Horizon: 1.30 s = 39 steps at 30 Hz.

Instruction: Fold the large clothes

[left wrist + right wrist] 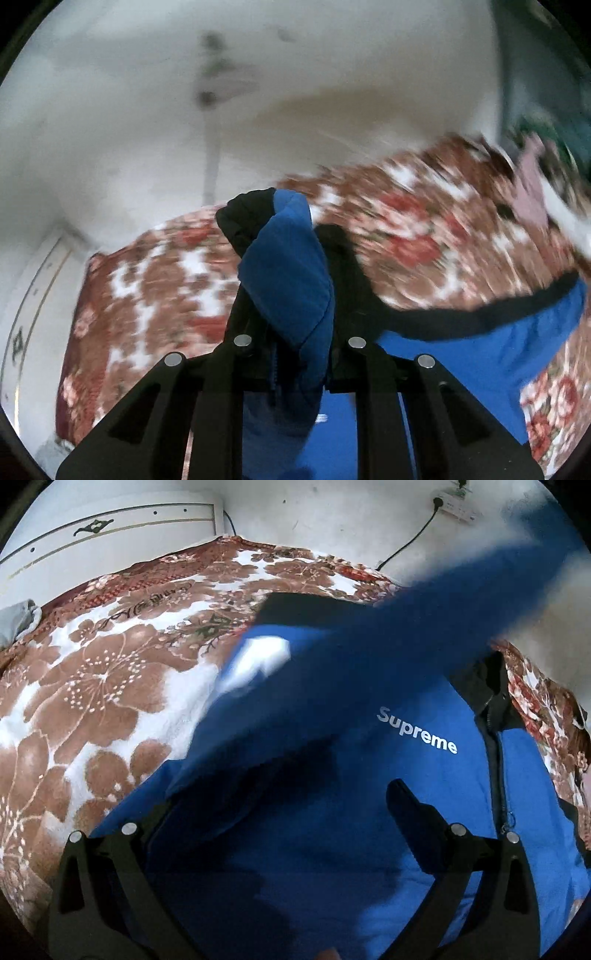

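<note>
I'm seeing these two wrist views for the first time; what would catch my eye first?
The bright blue jacket with white "Supreme" lettering fills the right wrist view, spread over a floral blanket. In the left wrist view, the left claw is shut on a bunched fold of that jacket, lifted above the blanket. The right claw stands open over the blue cloth.

Left wrist view: from behind the left gripper (295, 280), tilted down, close over the blue jacket (480, 350), floral blanket (166, 295) behind, wall above. Right wrist view: likewise tilted down, very near the same jacket (406, 775). Shared by both: jacket, blanket (92, 701), white headboard (110, 528).
</note>
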Each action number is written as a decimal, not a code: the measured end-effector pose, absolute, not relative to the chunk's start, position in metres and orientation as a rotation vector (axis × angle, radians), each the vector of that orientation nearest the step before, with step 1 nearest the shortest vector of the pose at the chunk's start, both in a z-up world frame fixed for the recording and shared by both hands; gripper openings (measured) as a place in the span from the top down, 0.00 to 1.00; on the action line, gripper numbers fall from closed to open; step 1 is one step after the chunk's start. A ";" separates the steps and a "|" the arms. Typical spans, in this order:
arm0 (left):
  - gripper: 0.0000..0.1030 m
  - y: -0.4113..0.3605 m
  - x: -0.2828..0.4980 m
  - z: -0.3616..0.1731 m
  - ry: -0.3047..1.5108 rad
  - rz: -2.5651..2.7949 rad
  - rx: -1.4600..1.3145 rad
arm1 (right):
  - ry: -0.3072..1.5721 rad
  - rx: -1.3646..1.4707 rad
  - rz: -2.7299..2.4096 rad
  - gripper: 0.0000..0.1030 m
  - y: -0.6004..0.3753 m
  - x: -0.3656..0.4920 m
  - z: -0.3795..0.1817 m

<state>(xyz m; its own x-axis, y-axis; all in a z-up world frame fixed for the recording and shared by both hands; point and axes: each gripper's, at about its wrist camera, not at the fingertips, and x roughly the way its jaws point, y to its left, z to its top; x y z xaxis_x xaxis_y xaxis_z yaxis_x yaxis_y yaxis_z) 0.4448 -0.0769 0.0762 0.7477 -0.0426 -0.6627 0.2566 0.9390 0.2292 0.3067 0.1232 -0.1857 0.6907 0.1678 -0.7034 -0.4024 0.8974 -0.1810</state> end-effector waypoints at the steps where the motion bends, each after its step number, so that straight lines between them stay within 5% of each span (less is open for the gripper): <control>1: 0.85 -0.102 0.444 0.060 0.726 -0.186 0.352 | 0.747 -0.333 0.320 0.04 0.121 0.307 -0.186; 10: 0.85 -0.287 0.400 -0.137 0.893 -0.326 0.603 | 0.801 -0.369 0.366 0.04 0.113 0.300 -0.198; 18: 0.81 -0.337 0.379 -0.197 0.861 -0.274 0.706 | 0.826 -0.298 0.405 0.04 0.103 0.301 -0.199; 19: 0.78 -0.338 0.380 -0.199 0.854 -0.267 0.716 | 0.832 -0.283 0.419 0.04 0.100 0.301 -0.199; 21: 0.16 -0.343 0.381 -0.208 0.876 -0.282 0.715 | 0.837 -0.270 0.457 0.04 0.099 0.301 -0.199; 22: 0.10 -0.345 0.381 -0.211 0.887 -0.276 0.715 | 0.839 -0.269 0.474 0.04 0.099 0.299 -0.198; 30: 0.05 -0.345 0.335 -0.170 0.916 -0.350 0.665 | 0.817 -0.267 0.533 0.04 0.089 0.273 -0.180; 39: 0.05 -0.256 0.332 0.042 0.712 -0.322 0.534 | 0.835 -0.224 0.399 0.04 -0.005 0.295 -0.160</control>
<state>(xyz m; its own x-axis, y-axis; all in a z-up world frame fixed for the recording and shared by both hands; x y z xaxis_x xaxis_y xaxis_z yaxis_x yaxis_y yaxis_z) 0.3323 -0.2557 0.0415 0.7172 -0.0995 -0.6897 0.4520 0.8198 0.3518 0.2946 -0.0053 -0.1605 0.6032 0.2549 -0.7557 -0.4281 0.9030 -0.0371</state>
